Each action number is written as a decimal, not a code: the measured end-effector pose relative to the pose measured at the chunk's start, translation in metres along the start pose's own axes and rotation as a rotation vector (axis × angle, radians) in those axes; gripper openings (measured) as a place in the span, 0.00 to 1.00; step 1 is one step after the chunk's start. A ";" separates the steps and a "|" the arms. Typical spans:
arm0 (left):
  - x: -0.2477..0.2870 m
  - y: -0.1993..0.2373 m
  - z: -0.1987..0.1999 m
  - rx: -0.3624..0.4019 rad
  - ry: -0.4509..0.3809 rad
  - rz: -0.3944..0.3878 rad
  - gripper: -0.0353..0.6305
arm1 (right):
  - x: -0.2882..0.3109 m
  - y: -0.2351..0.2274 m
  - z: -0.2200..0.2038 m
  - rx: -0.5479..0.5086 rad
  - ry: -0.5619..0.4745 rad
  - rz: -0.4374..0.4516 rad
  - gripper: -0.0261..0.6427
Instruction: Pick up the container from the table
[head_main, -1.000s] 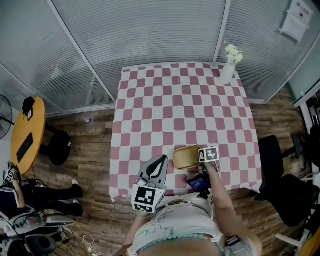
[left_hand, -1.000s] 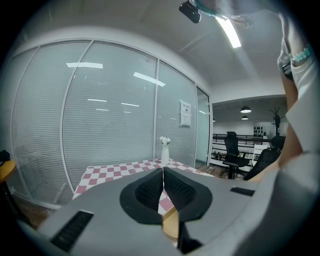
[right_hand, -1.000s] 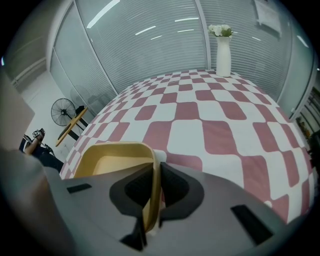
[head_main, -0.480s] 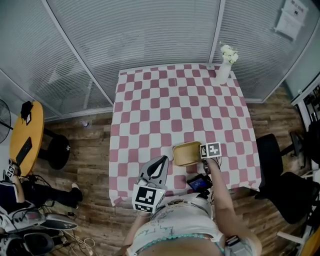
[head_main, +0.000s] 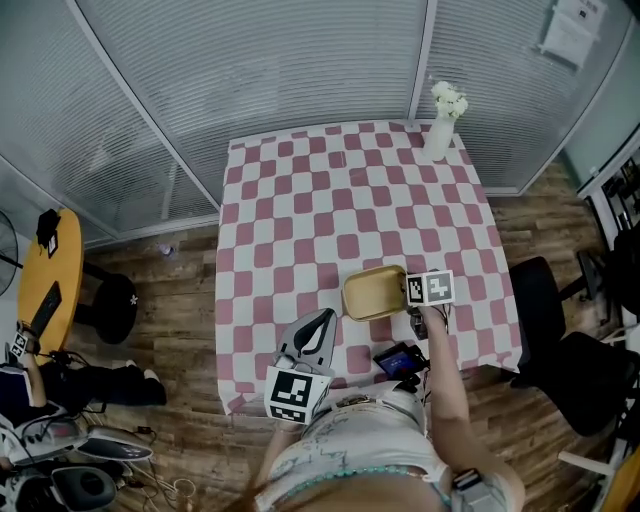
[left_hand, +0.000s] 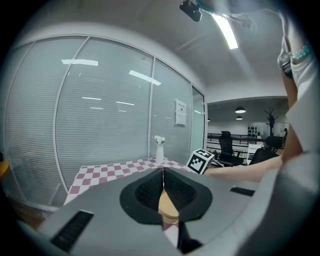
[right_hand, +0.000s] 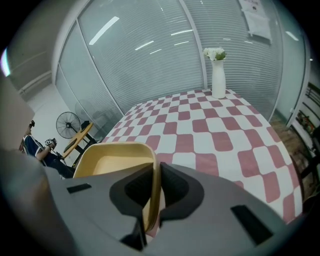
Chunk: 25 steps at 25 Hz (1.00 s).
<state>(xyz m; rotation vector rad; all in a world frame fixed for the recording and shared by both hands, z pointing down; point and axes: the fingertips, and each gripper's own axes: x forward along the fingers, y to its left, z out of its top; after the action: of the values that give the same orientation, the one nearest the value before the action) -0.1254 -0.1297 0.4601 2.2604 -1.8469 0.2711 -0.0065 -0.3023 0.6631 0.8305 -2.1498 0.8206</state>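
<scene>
the right gripper (right_hand: 156, 175) is clamped on the right rim of the yellow container (head_main: 370, 292), with its jaws pressed on the thin wall from both sides. the container is over the near right part of the checkered table (head_main: 300, 200), open side up; whether it touches the cloth cannot be told. the left gripper (left_hand: 163, 186) has its jaws together with nothing between them, at the table's near edge, left of the container and apart from it. a white vase (head_main: 438, 135) with flowers stands at the far right corner, well apart. a dark device (head_main: 398, 360) lies near the front edge.
</scene>
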 end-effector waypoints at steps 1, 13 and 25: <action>0.001 0.000 -0.002 0.000 0.002 -0.001 0.08 | -0.004 0.003 0.003 -0.008 -0.006 0.008 0.06; 0.008 -0.005 -0.007 -0.003 0.026 -0.028 0.08 | -0.045 0.030 0.014 -0.056 -0.064 0.059 0.06; 0.015 -0.002 -0.015 -0.011 0.051 -0.034 0.08 | -0.075 0.036 -0.001 -0.064 -0.093 0.064 0.06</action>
<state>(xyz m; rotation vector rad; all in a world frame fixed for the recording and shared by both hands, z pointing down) -0.1207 -0.1393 0.4787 2.2539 -1.7787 0.3092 0.0095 -0.2563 0.5955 0.7846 -2.2825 0.7536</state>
